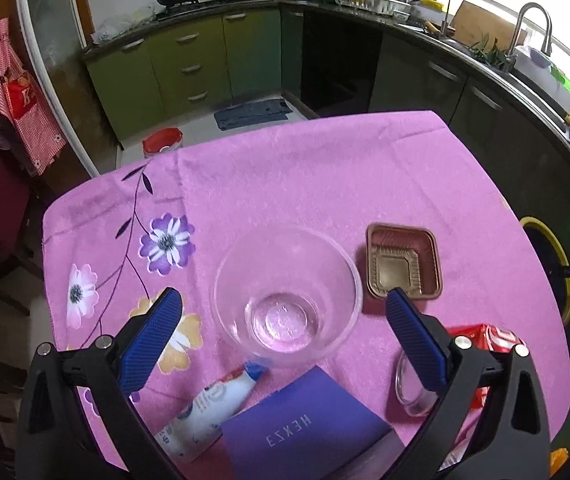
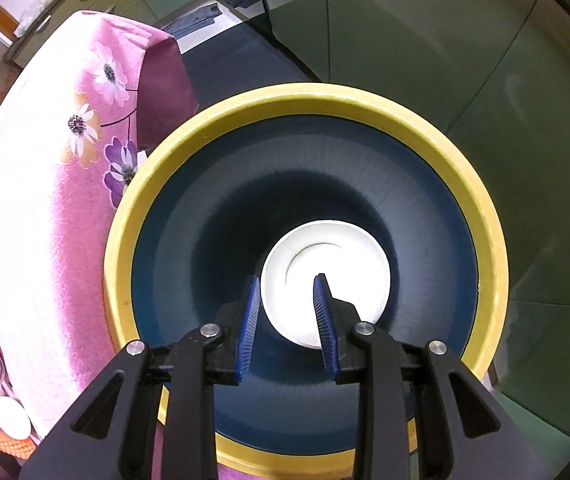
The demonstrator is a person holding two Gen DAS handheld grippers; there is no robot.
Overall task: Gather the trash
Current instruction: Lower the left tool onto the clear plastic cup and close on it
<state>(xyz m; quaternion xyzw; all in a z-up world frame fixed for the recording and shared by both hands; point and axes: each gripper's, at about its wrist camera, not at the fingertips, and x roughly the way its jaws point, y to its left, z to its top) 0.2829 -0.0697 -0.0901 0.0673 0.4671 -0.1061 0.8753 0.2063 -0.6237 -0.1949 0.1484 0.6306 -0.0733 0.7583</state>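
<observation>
- Trash on the pink flowered tablecloth point(image 1: 325, 168) sits under the left gripper point(image 1: 285, 300), whose blue pads are spread wide and hold nothing.
- Left to right in that view: a squeezed tube point(image 1: 209, 404) near the left pad, a purple card point(image 1: 305, 428), a clear glass bowl point(image 1: 285, 292) between the pads, a brown plastic tray point(image 1: 403, 264) just beyond the right pad, and a red can point(image 1: 489, 338) behind that finger.
- Beside the table, the right gripper point(image 2: 287, 292) points down into the yellow-rimmed bin point(image 2: 205, 124); its jaws are slightly parted and empty, above a white paper cup point(image 2: 349, 248) at the bin's bottom.
</observation>
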